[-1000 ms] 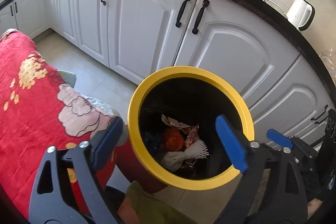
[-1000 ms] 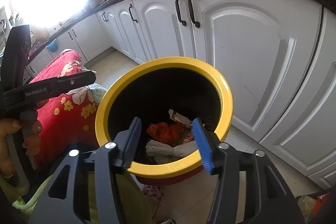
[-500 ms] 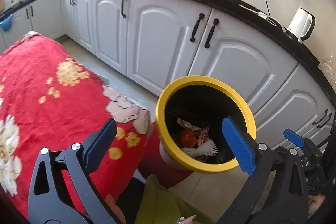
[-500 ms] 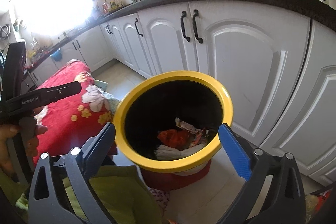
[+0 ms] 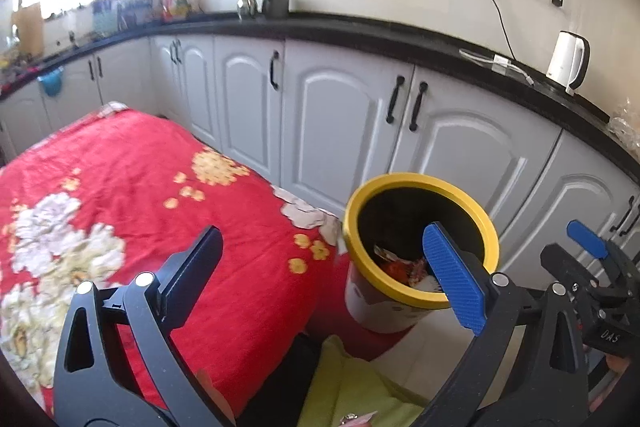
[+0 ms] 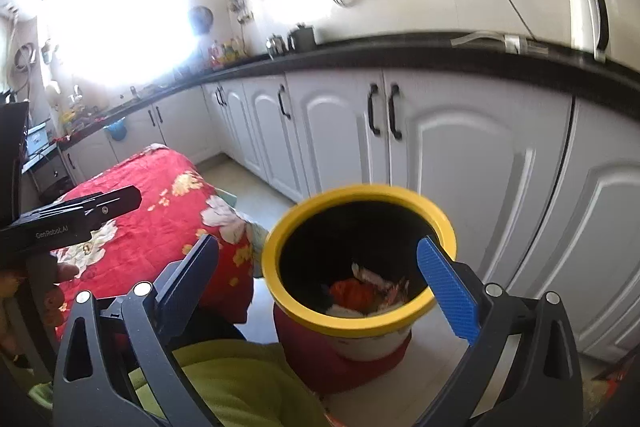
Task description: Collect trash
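Upright, the yellow-rimmed bin (image 6: 276,259) opens upward, trash (image 6: 352,291) inside; both grippers' jaws gape wide, empty.

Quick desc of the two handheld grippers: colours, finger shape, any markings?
Both are black plastic clamp-style frames with triangular cut-outs and silver pivot bolts. On each, one flat finger pad is ribbed blue, the other dark. The left gripper reads "GenRobot.AI" along its side in the right wrist view; the right gripper shows "DAS" in the left wrist view. No cables visible.
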{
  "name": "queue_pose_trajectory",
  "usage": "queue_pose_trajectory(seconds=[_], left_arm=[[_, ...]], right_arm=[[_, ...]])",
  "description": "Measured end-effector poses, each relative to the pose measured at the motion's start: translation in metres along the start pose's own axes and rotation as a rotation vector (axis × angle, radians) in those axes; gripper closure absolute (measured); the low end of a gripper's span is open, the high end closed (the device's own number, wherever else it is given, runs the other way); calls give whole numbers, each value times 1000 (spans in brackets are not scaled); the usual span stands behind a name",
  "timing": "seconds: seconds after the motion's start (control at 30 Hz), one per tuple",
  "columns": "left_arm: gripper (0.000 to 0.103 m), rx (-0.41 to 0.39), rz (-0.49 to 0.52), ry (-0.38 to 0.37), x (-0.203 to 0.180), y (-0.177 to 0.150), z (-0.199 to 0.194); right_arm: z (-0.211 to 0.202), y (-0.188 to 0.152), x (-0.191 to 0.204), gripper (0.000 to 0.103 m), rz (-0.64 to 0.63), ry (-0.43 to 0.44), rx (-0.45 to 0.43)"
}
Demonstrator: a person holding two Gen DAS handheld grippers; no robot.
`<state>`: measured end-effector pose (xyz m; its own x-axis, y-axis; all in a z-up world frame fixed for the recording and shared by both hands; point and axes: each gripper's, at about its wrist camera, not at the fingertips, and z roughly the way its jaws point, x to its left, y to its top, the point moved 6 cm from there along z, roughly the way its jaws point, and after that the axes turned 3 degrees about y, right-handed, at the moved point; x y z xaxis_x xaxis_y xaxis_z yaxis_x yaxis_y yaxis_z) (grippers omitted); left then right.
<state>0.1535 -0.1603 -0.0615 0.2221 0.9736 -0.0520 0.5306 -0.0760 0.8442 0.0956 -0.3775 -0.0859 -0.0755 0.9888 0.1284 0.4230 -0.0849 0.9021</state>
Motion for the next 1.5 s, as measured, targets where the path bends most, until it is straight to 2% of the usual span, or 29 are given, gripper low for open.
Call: queue_pose_trajectory(seconds=[0.23, 0.6, 0.9, 1.5], left_arm=[[11, -111, 11, 56, 13, -17, -37], [11, -221, -9, 64, 15, -31, -74], [11, -224, -10, 47, 12, -34, -75], [11, -225, -23, 58, 15, -34, -74]], right_arm=[[-22, -7, 23, 6, -55, -6, -94], [-51, -10, 45, 6, -86, -25, -244], [-49, -13, 57, 6, -127, 1, -232], [-46, -15, 58, 6, -121, -1, -217]])
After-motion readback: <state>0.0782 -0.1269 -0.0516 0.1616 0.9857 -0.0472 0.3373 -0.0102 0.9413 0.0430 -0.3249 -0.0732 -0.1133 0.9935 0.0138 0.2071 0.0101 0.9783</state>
